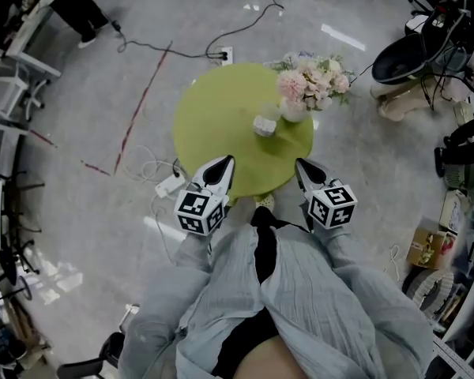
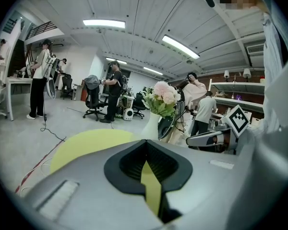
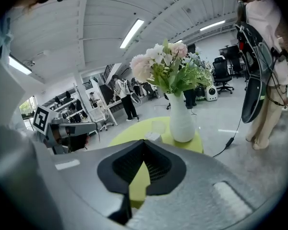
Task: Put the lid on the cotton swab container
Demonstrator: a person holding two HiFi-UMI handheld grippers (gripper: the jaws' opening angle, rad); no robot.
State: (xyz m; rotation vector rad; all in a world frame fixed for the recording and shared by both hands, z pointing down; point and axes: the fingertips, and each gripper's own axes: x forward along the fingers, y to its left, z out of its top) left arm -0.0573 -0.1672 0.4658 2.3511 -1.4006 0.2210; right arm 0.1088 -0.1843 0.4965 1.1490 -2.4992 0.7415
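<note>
A round yellow-green table carries a white vase of pink flowers. Just left of the vase stands a small clear cotton swab container, and a flat whitish piece that looks like its lid lies against it. The right gripper view shows the container and that piece faintly beside the vase. My left gripper and right gripper hover over the table's near edge, well short of the container. Both are shut and hold nothing. In the left gripper view the gripper hides the container.
A power strip and cables lie on the floor left of the table. A black chair and tripod legs stand at the right. Several people work at desks farther off. A person in pale clothes stands close on the right.
</note>
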